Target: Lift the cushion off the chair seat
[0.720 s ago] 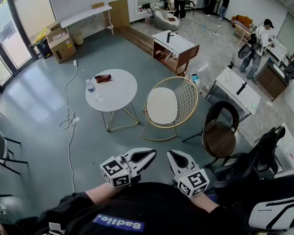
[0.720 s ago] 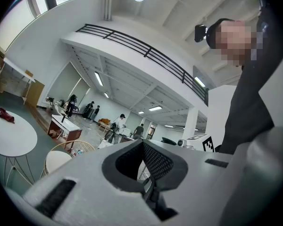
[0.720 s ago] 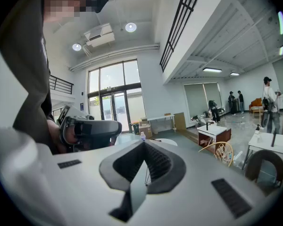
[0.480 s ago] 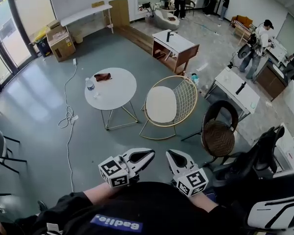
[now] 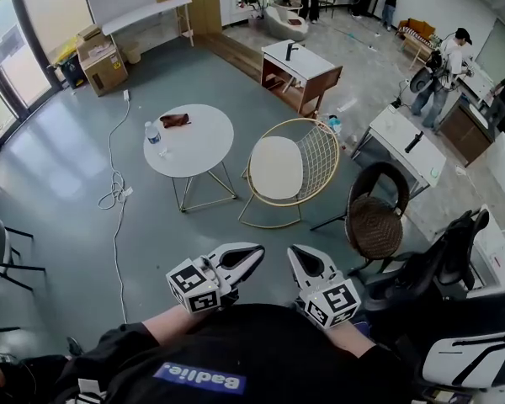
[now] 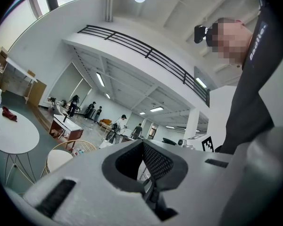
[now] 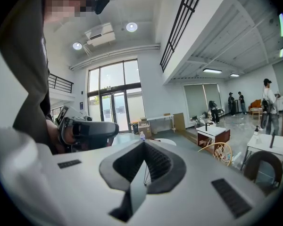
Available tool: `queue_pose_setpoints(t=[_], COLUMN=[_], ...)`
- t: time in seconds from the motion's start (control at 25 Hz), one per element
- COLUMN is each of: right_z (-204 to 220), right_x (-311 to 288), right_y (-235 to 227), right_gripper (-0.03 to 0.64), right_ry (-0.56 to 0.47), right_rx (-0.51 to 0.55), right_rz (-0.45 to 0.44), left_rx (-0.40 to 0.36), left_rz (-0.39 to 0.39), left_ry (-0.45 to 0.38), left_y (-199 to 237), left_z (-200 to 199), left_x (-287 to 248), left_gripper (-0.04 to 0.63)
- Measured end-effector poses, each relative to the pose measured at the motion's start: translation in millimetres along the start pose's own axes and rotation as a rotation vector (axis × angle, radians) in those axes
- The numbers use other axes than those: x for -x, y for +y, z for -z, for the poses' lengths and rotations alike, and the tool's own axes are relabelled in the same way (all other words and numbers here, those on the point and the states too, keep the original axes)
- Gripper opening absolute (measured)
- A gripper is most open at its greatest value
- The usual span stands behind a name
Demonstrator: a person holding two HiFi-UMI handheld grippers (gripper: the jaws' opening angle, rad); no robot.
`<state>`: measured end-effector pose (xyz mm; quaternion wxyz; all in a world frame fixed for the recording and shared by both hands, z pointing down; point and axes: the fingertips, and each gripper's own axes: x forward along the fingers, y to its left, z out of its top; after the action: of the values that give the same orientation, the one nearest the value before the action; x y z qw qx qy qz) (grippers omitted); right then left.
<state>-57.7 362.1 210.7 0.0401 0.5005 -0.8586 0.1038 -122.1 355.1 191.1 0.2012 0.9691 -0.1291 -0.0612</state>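
The pale cushion (image 5: 276, 167) lies on the wire chair (image 5: 324, 154) seat. Well short of it, the left gripper (image 5: 257, 250) and right gripper (image 5: 294, 252) hang side by side, jaws closed, apparently on nothing.

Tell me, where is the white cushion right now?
The cushion lies on the seat of the gold wire chair, mid-picture in the head view, just right of the round white table.
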Motion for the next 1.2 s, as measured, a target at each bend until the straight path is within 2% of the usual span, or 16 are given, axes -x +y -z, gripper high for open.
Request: queue_pose_setpoints(t=[0.2, 0.44, 0.72, 0.92, 1.2], right_z=[6, 26, 20, 13, 25], right_x=[2, 9, -6, 0, 8], right_y=[-20, -43, -57, -79, -117], right_gripper=[0.026, 0.026, 0.028, 0.028, 0.028], right_ry=[0.03, 0.072, 0.057, 0.041, 0.054], right_rx=[-0.015, -0.056, -0.038, -0.035, -0.068], right_rz=[0.038, 0.089, 0.022, -0.016, -0.066], left_rx=[0.023, 0.096, 0.105, 0.083, 0.079], left_rz=[-0.019, -0.027, -0.081, -0.123, -0.17], left_ry=[-0.032, -0.026, 0.003, -0.014, -0.032], left_y=[14, 27, 37, 38, 30], left_z=[-6, 22, 29, 26, 33], left_x=[-11, -27, -47, -69, -102], left_gripper=[0.015, 0.015, 0.015, 0.015, 0.015])
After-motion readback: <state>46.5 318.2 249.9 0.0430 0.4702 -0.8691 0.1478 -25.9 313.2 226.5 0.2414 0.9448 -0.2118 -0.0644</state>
